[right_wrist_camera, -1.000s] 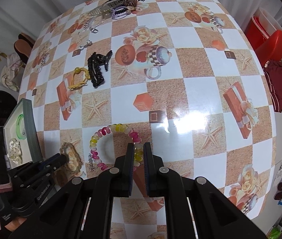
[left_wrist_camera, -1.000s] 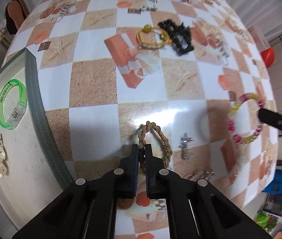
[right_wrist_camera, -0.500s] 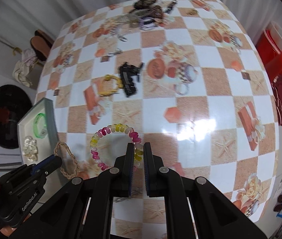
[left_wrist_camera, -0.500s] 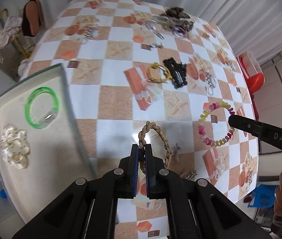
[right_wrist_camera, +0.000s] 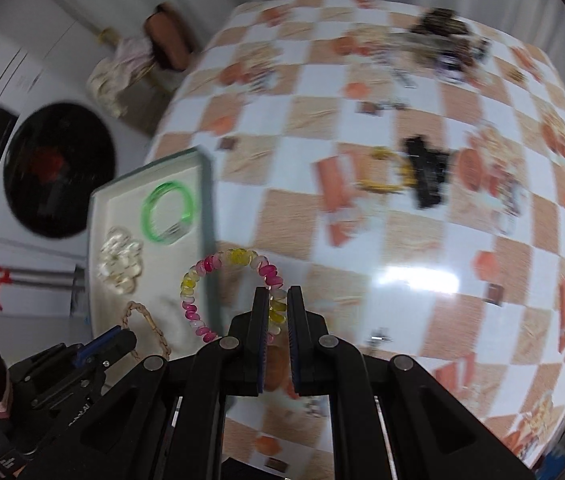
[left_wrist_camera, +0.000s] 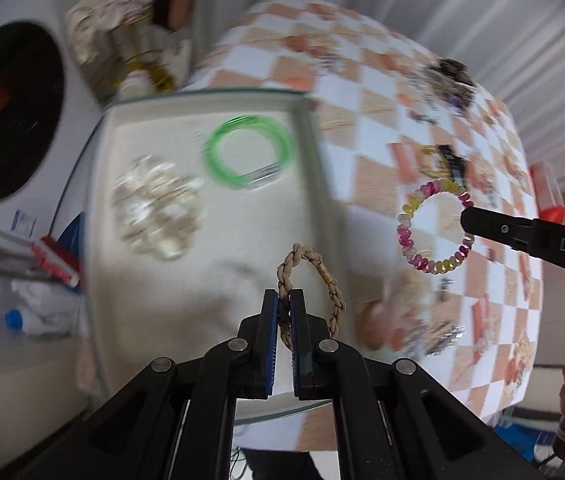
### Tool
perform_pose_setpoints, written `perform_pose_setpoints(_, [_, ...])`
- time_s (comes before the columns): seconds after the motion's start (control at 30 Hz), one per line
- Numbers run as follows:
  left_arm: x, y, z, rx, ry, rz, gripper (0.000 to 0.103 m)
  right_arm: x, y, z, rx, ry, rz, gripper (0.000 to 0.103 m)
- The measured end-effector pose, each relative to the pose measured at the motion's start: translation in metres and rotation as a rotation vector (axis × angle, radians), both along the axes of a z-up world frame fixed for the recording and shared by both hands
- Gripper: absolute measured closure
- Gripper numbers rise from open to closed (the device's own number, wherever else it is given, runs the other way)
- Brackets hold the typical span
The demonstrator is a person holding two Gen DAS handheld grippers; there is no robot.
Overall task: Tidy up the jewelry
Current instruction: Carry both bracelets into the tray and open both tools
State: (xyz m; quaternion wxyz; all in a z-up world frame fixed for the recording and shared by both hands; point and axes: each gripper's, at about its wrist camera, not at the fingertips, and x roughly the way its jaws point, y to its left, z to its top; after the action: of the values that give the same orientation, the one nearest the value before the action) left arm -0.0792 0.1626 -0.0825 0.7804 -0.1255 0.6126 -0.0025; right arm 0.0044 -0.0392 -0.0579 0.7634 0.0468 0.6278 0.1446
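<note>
My left gripper (left_wrist_camera: 284, 300) is shut on a tan braided bracelet (left_wrist_camera: 324, 270) and holds it in the air over the white tray (left_wrist_camera: 130, 304). My right gripper (right_wrist_camera: 274, 296) is shut on a pink and yellow beaded bracelet (right_wrist_camera: 202, 276), held above the tray's right rim (right_wrist_camera: 208, 216). That beaded bracelet also shows in the left wrist view (left_wrist_camera: 410, 204). A green bangle (left_wrist_camera: 248, 152) and a pearly white scrunchie (left_wrist_camera: 154, 212) lie in the tray. In the right wrist view the left gripper (right_wrist_camera: 122, 338) with the braided bracelet (right_wrist_camera: 142, 314) is at lower left.
On the checked tablecloth (right_wrist_camera: 402, 248) lie a yellow bracelet (right_wrist_camera: 386, 174), a black hair clip (right_wrist_camera: 426, 170) and a pile of hair accessories (right_wrist_camera: 442, 44) at the far edge. Small silver charms (left_wrist_camera: 446, 334) lie near the front. A black round appliance door (right_wrist_camera: 58, 168) is left of the table.
Both grippers have lifted their bracelets and swung left toward the tray. The tray now fills the middle of the left wrist view.
</note>
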Motion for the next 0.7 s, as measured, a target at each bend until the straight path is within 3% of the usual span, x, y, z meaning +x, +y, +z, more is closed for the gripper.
perform_pose_setpoints(0.33, [-0.036, 0.047, -0.043, 0.048, 0.096, 0.088, 0.093, -0.021, 0.092, -0.04, -0.03, 0.088, 0.205, 0.093])
perform_pose_setpoints(0.7, [-0.044, 0.041, -0.07, 0.108, 0.145, 0.058, 0.093, -0.035, 0.117, -0.09, -0.109, 0.187, 0.277, 0.094])
